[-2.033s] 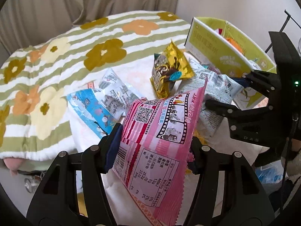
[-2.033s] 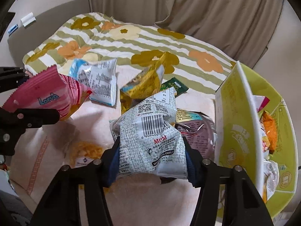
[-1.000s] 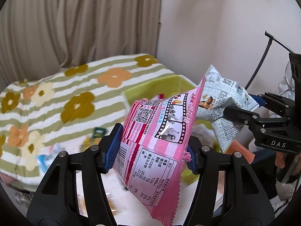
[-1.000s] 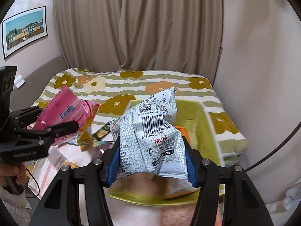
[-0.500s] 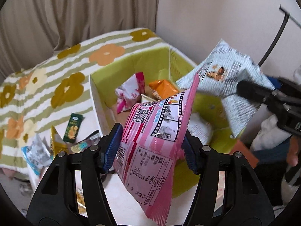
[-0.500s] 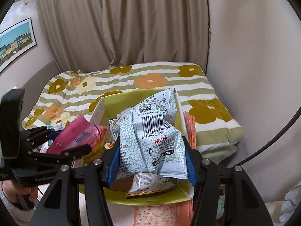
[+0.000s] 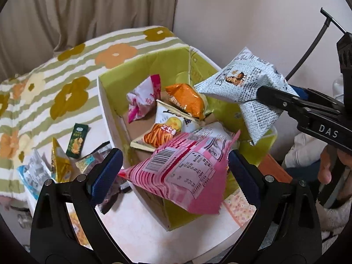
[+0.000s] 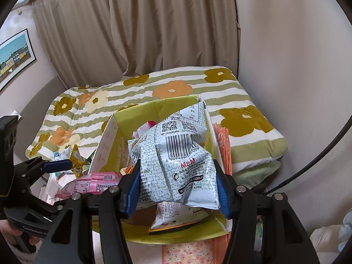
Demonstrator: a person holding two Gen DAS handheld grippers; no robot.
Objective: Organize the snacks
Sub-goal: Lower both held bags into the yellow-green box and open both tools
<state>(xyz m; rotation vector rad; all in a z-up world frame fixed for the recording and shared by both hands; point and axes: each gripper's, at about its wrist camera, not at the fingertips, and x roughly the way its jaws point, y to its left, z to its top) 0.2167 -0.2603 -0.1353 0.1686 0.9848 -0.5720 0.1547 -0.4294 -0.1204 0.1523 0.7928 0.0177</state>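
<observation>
Meanwhile, at lower centre, the left gripper is opening, its pads clear of the pink snack bag dropping over the green box; the right gripper clamps the grey newsprint bag, best released only once squarely above the box.

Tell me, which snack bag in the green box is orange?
The puffy orange bag at the back of the green box, lying on the white cheese-stick bag. Its neighbours are pink or white.
</observation>
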